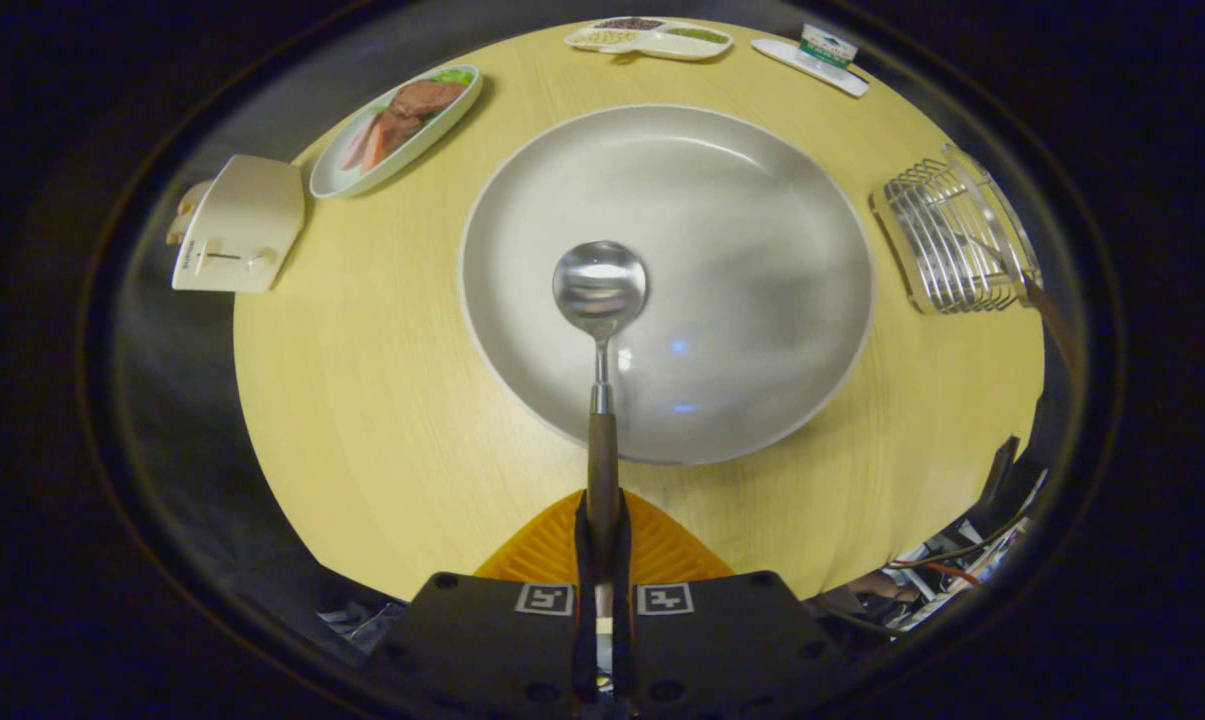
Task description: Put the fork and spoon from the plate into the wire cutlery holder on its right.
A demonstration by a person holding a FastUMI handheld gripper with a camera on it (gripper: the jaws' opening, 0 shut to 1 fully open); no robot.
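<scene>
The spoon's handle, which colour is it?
Brown, wood-like; the metal spoon shows best in the gripper view, clamped in the hand-held gripper.

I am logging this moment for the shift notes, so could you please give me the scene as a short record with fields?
gripper: fingers shut on the spoon's wooden handle
spoon: held between the fingers, bowl out ahead over the plate
plate: white, bare, on the round wooden table
wire cutlery holder: right of the plate, a brown handle sticking out of it
fork: probably that handle; cannot tell for sure
other items: toaster, oval food dish, divided dish
</scene>
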